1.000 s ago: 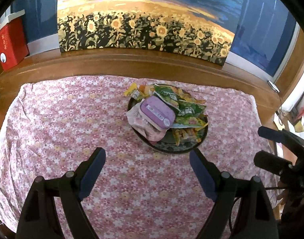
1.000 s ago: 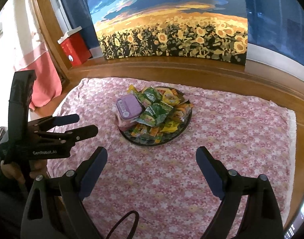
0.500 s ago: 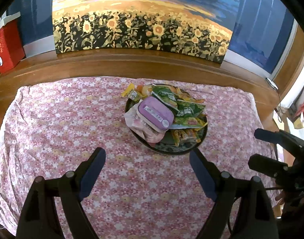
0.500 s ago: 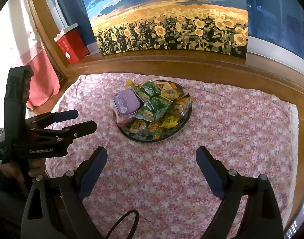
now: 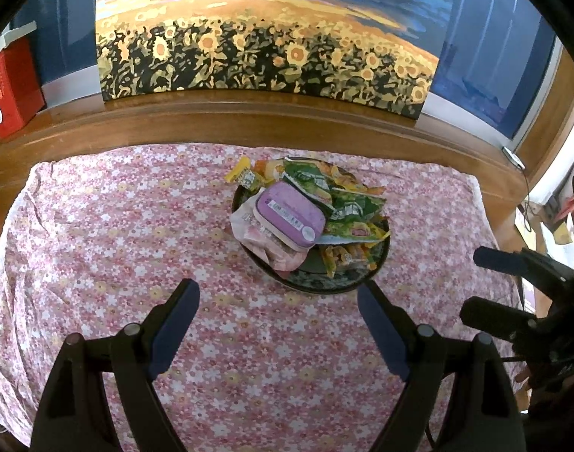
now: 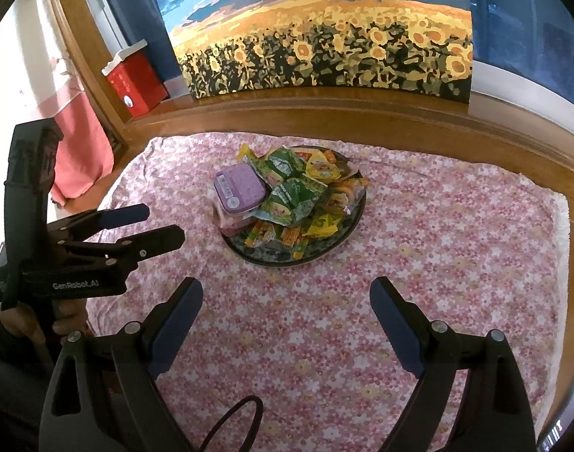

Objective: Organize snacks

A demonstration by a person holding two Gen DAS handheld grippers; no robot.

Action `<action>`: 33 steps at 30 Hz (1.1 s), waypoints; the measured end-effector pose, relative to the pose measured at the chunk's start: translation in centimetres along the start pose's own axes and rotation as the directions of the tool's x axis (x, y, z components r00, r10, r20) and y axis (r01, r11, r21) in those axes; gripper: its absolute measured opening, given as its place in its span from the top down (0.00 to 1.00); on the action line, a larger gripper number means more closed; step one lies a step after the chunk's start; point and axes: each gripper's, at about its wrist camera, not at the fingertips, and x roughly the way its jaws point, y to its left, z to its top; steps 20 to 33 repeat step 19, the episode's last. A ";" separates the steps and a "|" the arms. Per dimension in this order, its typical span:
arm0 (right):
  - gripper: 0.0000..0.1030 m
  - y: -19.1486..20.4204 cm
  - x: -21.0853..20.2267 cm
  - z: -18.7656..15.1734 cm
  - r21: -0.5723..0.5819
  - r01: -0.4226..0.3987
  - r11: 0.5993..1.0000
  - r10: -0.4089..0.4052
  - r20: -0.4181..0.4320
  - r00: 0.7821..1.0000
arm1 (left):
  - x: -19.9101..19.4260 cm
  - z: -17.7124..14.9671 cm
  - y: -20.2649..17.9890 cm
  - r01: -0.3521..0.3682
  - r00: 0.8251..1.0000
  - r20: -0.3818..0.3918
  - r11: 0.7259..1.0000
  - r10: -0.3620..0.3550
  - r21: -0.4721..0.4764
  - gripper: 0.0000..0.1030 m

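- Resting on the flowered cloth point(image 5: 98, 248), a dark round plate point(image 5: 324, 283) is seen a little beyond the middle of the covered surface; in the right wrist view the same plate point(image 6: 347, 226) lies ahead and slightly left of centre.
- Snacks are heaped on the plate: a purple tin point(image 5: 290, 213) lies on top at the left side of the heap, tilted, over a pink packet point(image 5: 249, 231).
- Green packets point(image 5: 347, 207) are stacked to the right of the tin, and orange and yellow packets point(image 5: 347, 258) are spread along the near rim.
- One yellow packet point(image 5: 243, 175) projects past the far left rim of the plate.
- The left gripper point(image 5: 277, 303) is held above the cloth on the near side of the plate, with its jaws spread wide and nothing between them; the right-hand fingertip appears close to the plate's near rim, and contact cannot be judged.
- The right gripper point(image 6: 287, 297) is likewise held wide and empty over bare cloth, apart from the plate.
- In the right wrist view, the left gripper point(image 6: 155, 226) is seen at the left edge, gripped by a hand point(image 6: 27, 322), with its fingers pointing toward the plate.
- A sunflower painting point(image 5: 264, 52) is propped on the wooden ledge point(image 5: 249, 120) behind the cloth, and a red box point(image 5: 8, 86) stands at the left end of that ledge.
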 end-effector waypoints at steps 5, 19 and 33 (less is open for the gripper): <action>0.11 0.0 0.0 -0.1 0.004 0.003 1.000 -0.003 -0.007 1.000 | 0.0 0.0 0.0 -0.001 1.000 -0.004 1.000 0.001 -0.001 0.13; 0.11 -0.5 0.2 -0.2 0.022 0.008 1.000 -0.008 -0.018 1.000 | 0.1 0.1 0.0 0.007 1.000 0.010 1.000 -0.007 0.004 0.13; 0.11 -0.5 0.2 -0.2 0.022 0.008 1.000 -0.008 -0.018 1.000 | 0.1 0.1 0.0 0.007 1.000 0.010 1.000 -0.007 0.004 0.13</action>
